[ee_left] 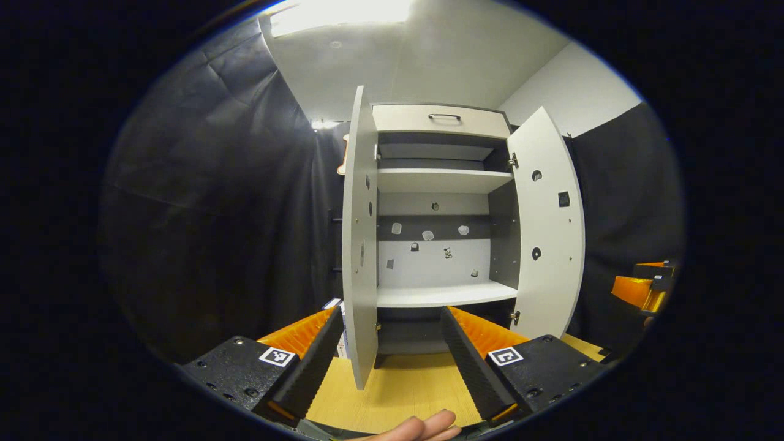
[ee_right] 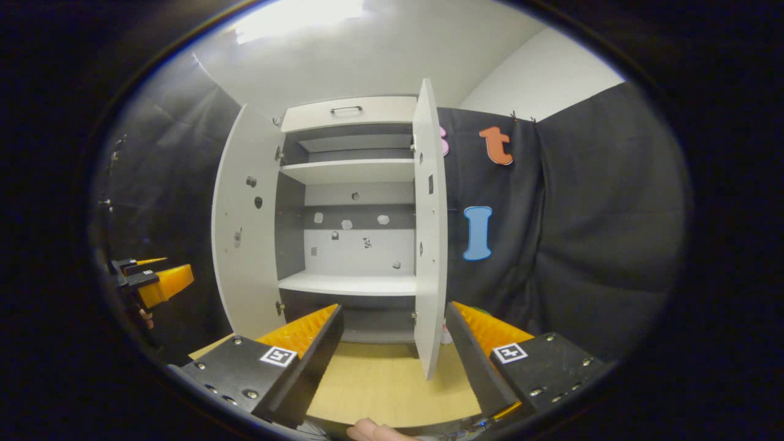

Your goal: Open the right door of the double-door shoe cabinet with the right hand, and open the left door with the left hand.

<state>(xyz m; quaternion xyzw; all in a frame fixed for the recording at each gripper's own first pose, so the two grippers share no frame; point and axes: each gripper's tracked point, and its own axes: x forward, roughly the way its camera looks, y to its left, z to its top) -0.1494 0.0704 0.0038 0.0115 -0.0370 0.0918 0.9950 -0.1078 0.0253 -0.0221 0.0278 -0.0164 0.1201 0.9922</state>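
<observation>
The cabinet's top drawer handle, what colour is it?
The small curved drawer handle is dark, nearly black, against the pale drawer front; the left gripper view shows it best.

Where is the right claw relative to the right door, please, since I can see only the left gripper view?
Observer: In the right gripper view the right claw is open. The right door stands edge-on with its lower corner in the claw's gap, and neither side presses on it.
Operator: Thank you. How does the left door look from there?
Observer: The left door shows its inner face and is swung wide open.
</observation>
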